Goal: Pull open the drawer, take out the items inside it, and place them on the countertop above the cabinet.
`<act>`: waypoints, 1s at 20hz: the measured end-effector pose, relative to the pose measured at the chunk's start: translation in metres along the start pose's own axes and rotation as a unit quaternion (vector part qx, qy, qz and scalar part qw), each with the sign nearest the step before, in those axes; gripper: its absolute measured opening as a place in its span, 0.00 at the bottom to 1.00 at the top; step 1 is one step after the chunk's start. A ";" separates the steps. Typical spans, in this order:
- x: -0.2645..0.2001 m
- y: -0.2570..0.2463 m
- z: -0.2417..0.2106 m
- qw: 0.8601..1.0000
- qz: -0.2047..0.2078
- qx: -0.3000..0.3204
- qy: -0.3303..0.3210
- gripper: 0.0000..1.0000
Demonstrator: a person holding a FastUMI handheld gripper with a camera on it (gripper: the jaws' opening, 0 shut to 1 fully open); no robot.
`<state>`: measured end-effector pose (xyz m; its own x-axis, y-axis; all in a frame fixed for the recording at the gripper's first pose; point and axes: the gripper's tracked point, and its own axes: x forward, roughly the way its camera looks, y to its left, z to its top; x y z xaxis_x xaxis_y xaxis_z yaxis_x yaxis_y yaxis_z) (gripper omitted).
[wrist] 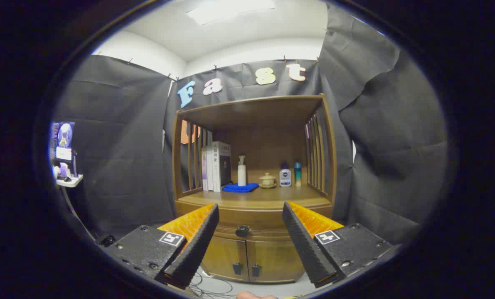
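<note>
Facing the wooden cabinet (253, 249), the claw (250, 211) hangs wide open with nothing between its fingers, well short of the furniture. Between the fingers sits the drawer (251, 226), closed, its dark knob (242, 231) in the middle. Above it the worktop (247, 200) carries books (217, 166), a folded blue cloth (240, 187), a white pump bottle (242, 170), a small lidded pot (267, 180) and two more bottles (290, 174). Two small doors (247, 259) stand shut below.
</note>
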<state>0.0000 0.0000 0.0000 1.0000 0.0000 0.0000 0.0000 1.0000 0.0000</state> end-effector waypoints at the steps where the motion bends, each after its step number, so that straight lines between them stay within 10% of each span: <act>1: 0.001 -0.001 -0.002 1.000 -0.002 0.000 0.002 0.99; 20: 0.039 -0.003 -0.049 0.999 -0.028 0.020 0.039 0.99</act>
<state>0.0394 -0.0030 -0.0486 0.9954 -0.0545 -0.0791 0.0576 0.9976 0.0379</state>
